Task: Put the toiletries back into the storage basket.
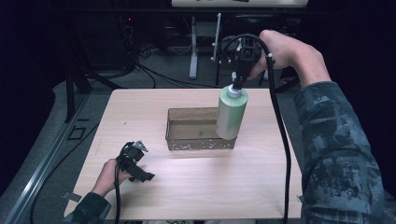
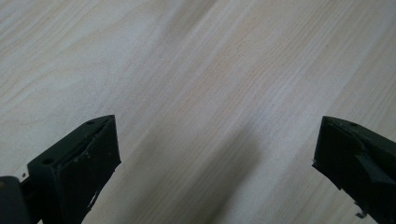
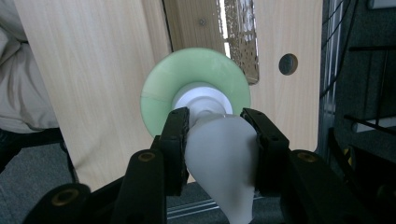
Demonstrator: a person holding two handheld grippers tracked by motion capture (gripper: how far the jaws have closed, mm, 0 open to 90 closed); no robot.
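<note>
**Bottle held over tray, dark room**

Pale wood worktop (image 1: 196, 186) stood in a dark room, cables on grey floor (image 1: 159, 74) behind. Right claw (image 1: 237, 80) clamped the white cap of the green bottle (image 1: 231, 114), hanging above the tray (image 1: 173, 128). Left claw (image 1: 140, 172) gaped wide, empty, low over the worktop.

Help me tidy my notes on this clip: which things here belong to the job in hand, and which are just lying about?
In the job:
- green bottle, hanging above the table
- right tongs, shut on its white pump top
- metal mesh tray, just below the bottle

Lying about:
- left tongs, open, idle over bare table
- cables and stands on the floor behind
</note>
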